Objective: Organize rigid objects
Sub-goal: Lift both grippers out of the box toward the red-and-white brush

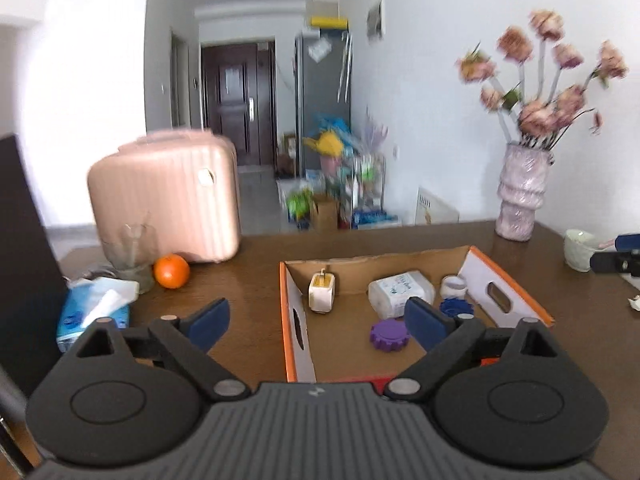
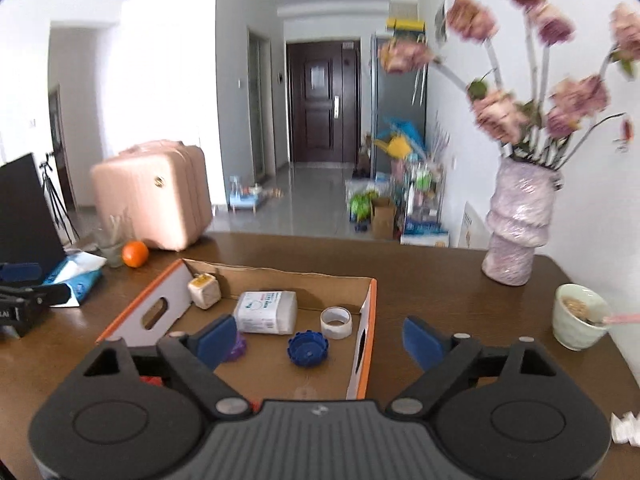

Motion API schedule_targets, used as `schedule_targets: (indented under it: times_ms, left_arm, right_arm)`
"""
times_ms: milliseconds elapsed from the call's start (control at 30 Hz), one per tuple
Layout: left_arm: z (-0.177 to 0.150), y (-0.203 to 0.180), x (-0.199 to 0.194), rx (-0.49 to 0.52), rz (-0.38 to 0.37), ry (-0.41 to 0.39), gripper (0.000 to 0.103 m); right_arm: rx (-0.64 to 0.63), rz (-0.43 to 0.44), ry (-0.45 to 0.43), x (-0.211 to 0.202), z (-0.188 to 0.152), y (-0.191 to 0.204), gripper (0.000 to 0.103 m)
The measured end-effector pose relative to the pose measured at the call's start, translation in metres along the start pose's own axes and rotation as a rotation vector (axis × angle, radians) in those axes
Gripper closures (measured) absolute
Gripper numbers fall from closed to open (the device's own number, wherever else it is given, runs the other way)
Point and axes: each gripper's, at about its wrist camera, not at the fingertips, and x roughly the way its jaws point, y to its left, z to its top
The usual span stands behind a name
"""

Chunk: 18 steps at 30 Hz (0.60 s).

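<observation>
An open cardboard box [image 1: 504, 276] [image 2: 370, 308] with orange edges stands on the brown table. In it lie a white plug adapter [image 1: 321, 293] [image 2: 205, 290], a white tissue pack [image 1: 400, 290] [image 2: 266, 312], a tape roll [image 1: 453, 286] [image 2: 336, 322], a blue gear [image 1: 456, 307] [image 2: 308, 349] and a purple gear [image 1: 389, 335] [image 2: 239, 348]. My left gripper [image 1: 318, 322] is open and empty above the box's near left corner. My right gripper [image 2: 320, 340] is open and empty above the box's near right side.
An orange [image 1: 171, 271] [image 2: 135, 254], a glass [image 1: 130, 252], a blue tissue pack [image 1: 92, 312] and a pink suitcase [image 1: 168, 196] stand at the left. A flower vase [image 1: 520, 196] [image 2: 516, 228] and a white cup [image 2: 578, 322] stand at the right.
</observation>
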Motion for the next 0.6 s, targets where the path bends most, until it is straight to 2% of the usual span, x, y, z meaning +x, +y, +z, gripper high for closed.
schedule_targets:
  times_ms: [67, 200, 333, 433, 533, 600]
  left_arm:
    - [-0.014, -0.007, -0.032, 0.011, 0.002, -0.048, 0.000]
    - [-0.050, -0.018, -0.086, -0.024, -0.014, -0.106, 0.000]
    - [-0.101, -0.030, -0.127, -0.041, 0.056, -0.141, 0.000]
    - [-0.141, -0.031, -0.151, -0.088, 0.057, -0.110, 0.000]
    - [-0.171, -0.023, -0.162, -0.146, 0.015, -0.016, 0.000]
    - [-0.181, -0.018, -0.161, -0.158, 0.041, 0.022, 0.000]
  right_arm:
    - [-0.008, 0.003, -0.036, -0.026, -0.020, 0.006, 0.010]
    - [-0.029, 0.026, -0.078, -0.069, -0.068, 0.027, 0.009]
    - [-0.057, 0.049, -0.100, -0.104, -0.127, 0.045, 0.009]
    - [-0.018, 0.037, -0.103, -0.126, -0.170, 0.051, 0.008]
    - [0.035, 0.066, -0.064, -0.143, -0.207, 0.052, 0.008]
    - [0.019, 0.079, -0.034, -0.151, -0.224, 0.057, 0.008]
